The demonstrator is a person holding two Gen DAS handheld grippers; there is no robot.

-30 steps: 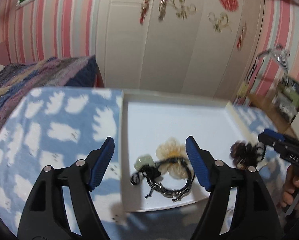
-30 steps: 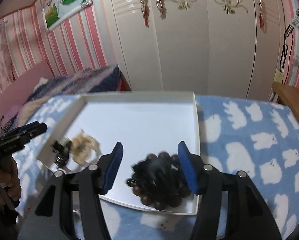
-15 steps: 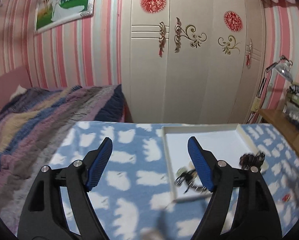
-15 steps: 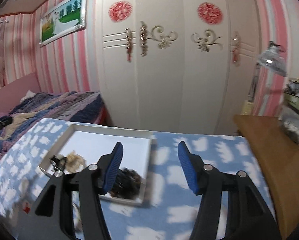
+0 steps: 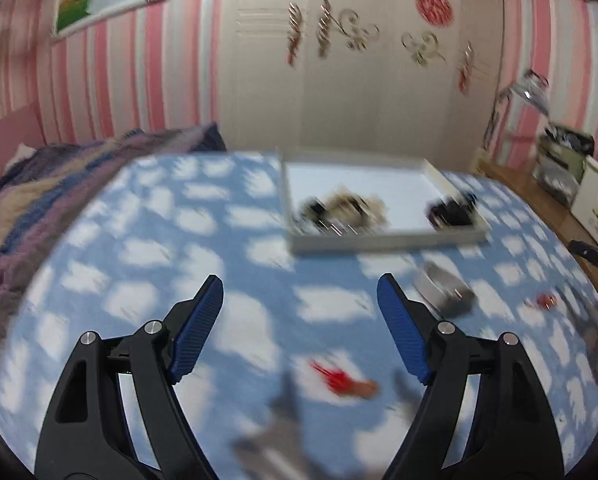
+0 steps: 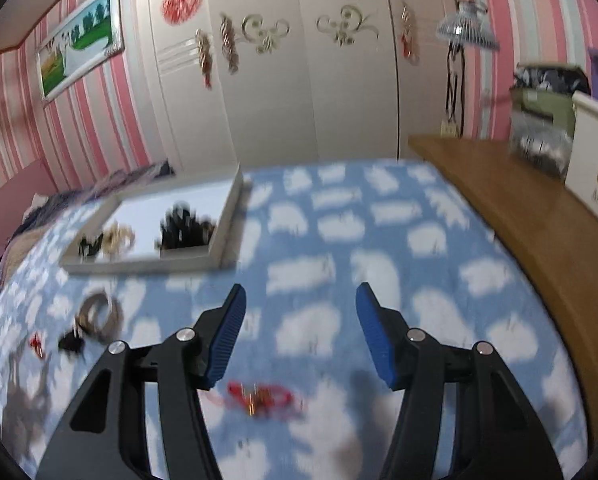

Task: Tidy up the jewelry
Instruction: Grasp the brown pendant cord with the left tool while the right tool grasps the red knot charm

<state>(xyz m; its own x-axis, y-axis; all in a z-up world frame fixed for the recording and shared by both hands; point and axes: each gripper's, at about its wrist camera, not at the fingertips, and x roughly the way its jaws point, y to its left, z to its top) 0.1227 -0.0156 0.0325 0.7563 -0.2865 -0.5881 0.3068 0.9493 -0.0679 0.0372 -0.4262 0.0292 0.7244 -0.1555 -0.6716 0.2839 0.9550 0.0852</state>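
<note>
Left gripper [image 5: 299,320] empty, jaws apart, tray [image 5: 383,240] jewelry blurred, unidentifiable

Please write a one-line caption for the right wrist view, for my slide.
Open right gripper above red jewelry on cloud-print cloth; white tray of jewelry behind.

Both wrist views toward tray [image 5: 383,236] (shared)
</note>
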